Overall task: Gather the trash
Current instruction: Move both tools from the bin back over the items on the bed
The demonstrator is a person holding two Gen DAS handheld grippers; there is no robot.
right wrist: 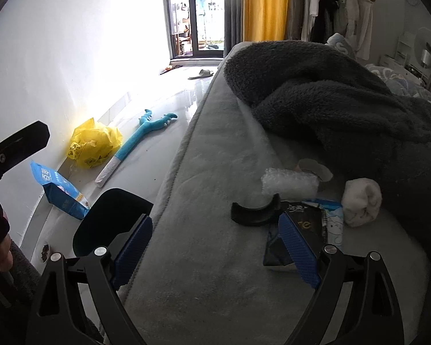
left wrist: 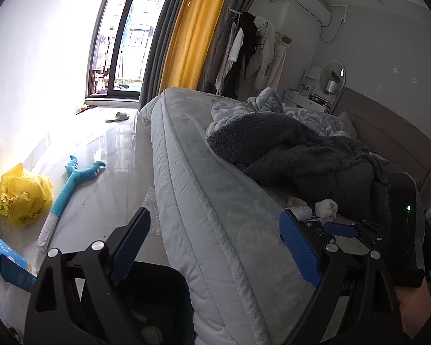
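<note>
**Right gripper nearing the litter on the bed**

The right gripper (right wrist: 217,247) is hovering wide open and empty over the grey mattress (right wrist: 204,230). The dark printed wrapper (right wrist: 304,224) is lying just beyond its right finger, beside a roll of clear bubble wrap (right wrist: 288,183) and a black curved plastic piece (right wrist: 255,212). The left gripper (left wrist: 215,244), also open and empty, is sitting farther away over the black bin (left wrist: 158,293).
</note>
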